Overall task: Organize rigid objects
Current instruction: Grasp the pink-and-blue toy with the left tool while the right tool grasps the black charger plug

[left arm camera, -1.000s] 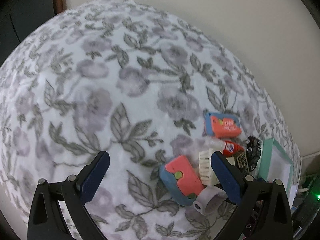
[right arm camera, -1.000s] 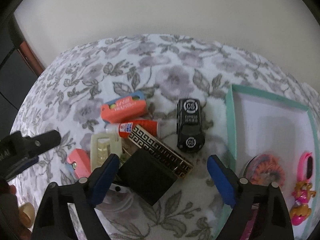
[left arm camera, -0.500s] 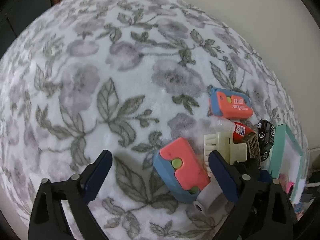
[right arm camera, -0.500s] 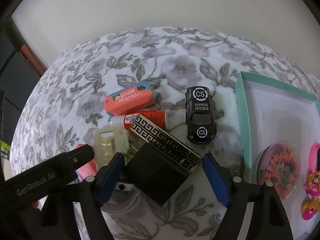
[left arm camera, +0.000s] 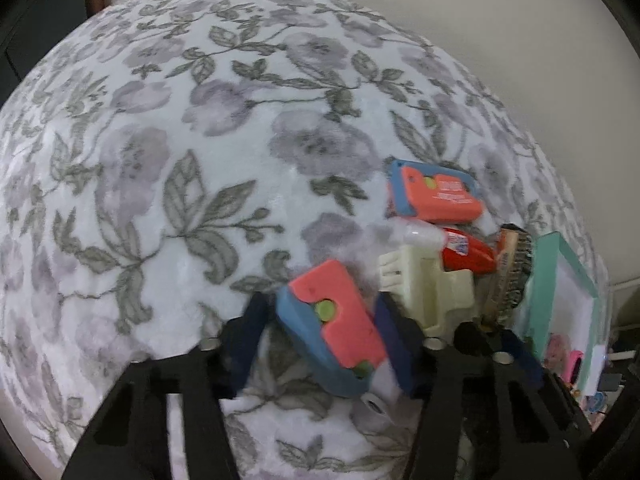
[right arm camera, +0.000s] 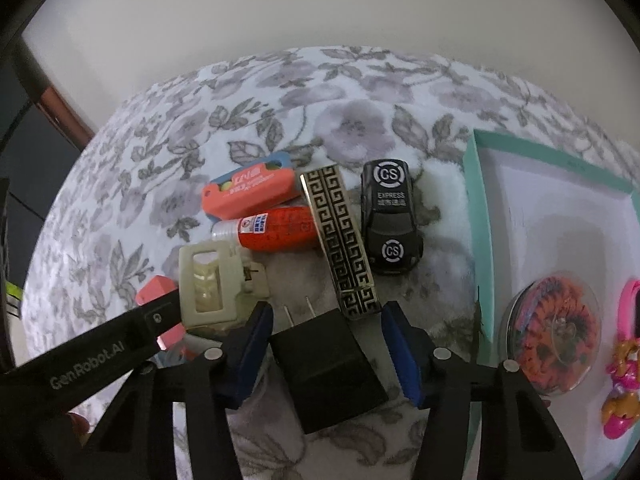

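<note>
Coral-blue case (left arm camera: 335, 322) now between left gripper (left arm camera: 320, 344) fingers.

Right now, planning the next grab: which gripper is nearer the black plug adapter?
Right. The right gripper straddles the black plug adapter; the left gripper brackets the coral-and-blue case.

A home: floral fleece cover (left arm camera: 240, 128), toys and trinkets in a teal tray (right arm camera: 478, 216)

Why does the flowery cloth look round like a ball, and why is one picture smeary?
In both views the fisheye lens bends the flat floral cloth into a dome, with dark corners. The left wrist view is motion-blurred, most on the left gripper around the coral-and-blue case; the right wrist view is sharp: the toy car's lettering is legible.
</note>
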